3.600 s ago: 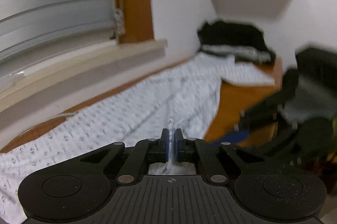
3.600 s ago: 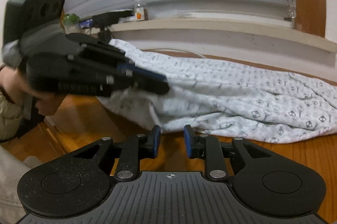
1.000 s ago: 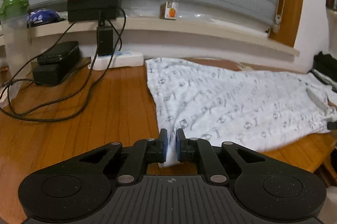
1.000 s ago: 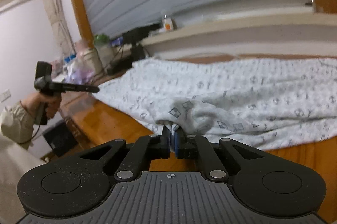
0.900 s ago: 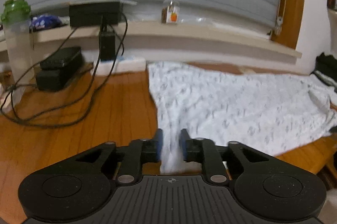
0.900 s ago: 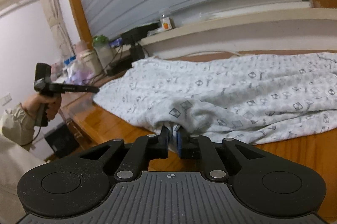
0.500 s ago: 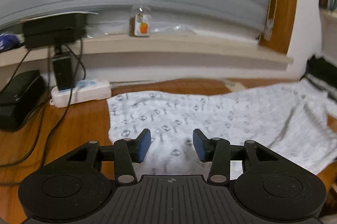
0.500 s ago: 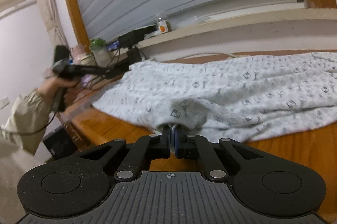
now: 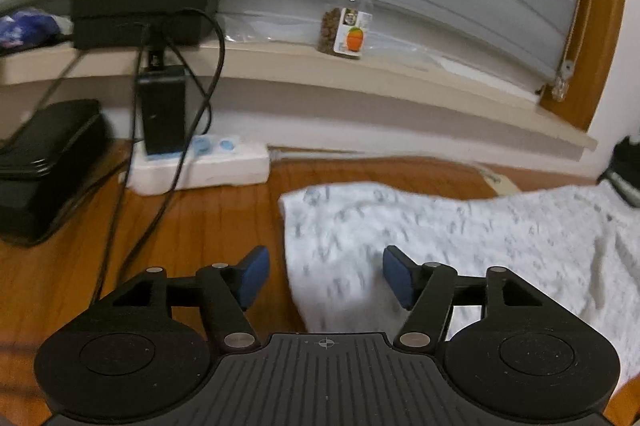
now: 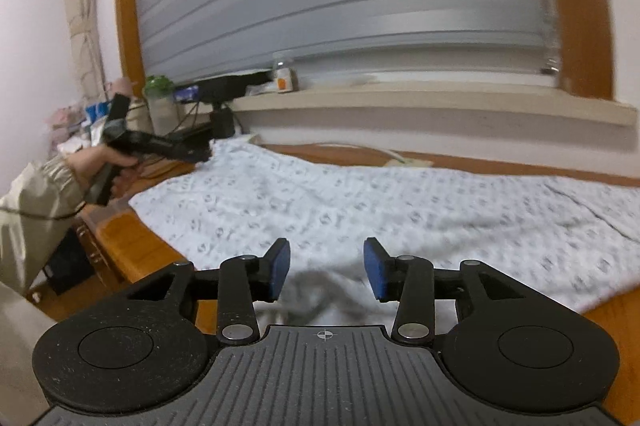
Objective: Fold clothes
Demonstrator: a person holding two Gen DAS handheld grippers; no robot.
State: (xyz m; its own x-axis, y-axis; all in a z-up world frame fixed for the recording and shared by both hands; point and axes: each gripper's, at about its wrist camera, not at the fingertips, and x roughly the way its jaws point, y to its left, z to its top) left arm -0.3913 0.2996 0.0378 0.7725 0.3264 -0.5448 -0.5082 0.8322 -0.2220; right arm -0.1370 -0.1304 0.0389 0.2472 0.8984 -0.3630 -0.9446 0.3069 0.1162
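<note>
Right wrist view shows the white patterned garment [image 10: 360, 201] spread flat on the wooden table [image 10: 132, 246]. The right gripper [image 10: 325, 268] is released, fingers wide over its near edge. The left gripper [image 9: 325, 276] is also released, above the cloth corner beside a white power strip [image 9: 200, 169].

One white patterned cloth garment [image 9: 460, 238] lay on one wooden table [image 9: 200, 226] — with two black two-finger grippers [image 9: 324, 276], one clear plastic jar [image 9: 347, 17] and one white power strip [image 9: 200, 167].

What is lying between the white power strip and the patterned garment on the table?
Only bare wooden table lies between the power strip and the patterned garment; the left wrist view shows this.
</note>
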